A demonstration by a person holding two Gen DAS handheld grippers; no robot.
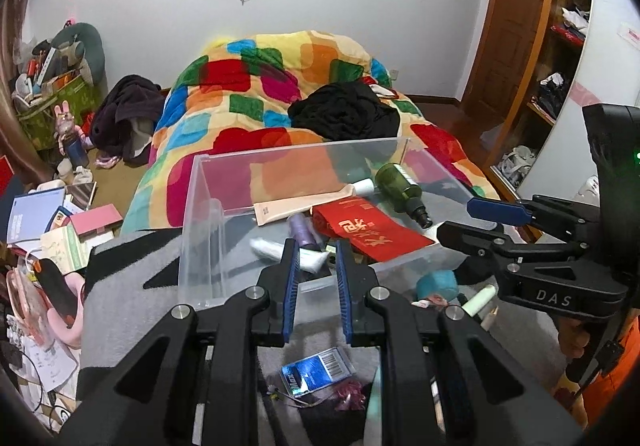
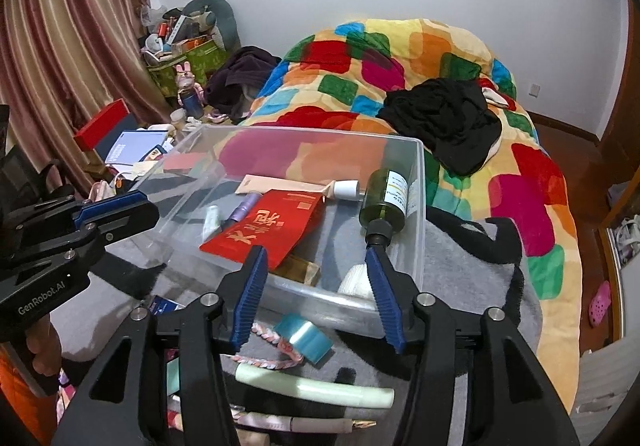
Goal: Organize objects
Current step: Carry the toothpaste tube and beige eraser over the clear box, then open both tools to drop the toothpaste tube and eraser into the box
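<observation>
Nearest your right gripper (image 2: 317, 296): a pale green plastic tube (image 2: 316, 389) and a roll of translucent blue tape (image 2: 305, 338), both lying loose on the grey blanket (image 2: 472, 286), just outside the clear plastic storage bin (image 2: 418, 205). The right gripper's blue-padded tongs are spread wide and hold nothing. Your left gripper (image 1: 316, 288) hangs over the bin's near wall, its tongs parted by a narrower gap, also empty.

Already in the bin: a dark green glass bottle with a black cap (image 2: 385, 201), a red envelope with gold characters (image 2: 266, 226), a beige flat tube with a white cap (image 1: 304, 201), a lilac cylinder (image 1: 301, 230) and a white tube (image 1: 286, 254).

Left outside: the green tube, the tape, a pink-and-white braided cord (image 2: 276, 342), a shiny blue packet (image 1: 316, 370) (label unreadable) and a pen-like stick (image 2: 304, 424).

Judgement: roughly half done; the tape looks the easiest next pick.
</observation>
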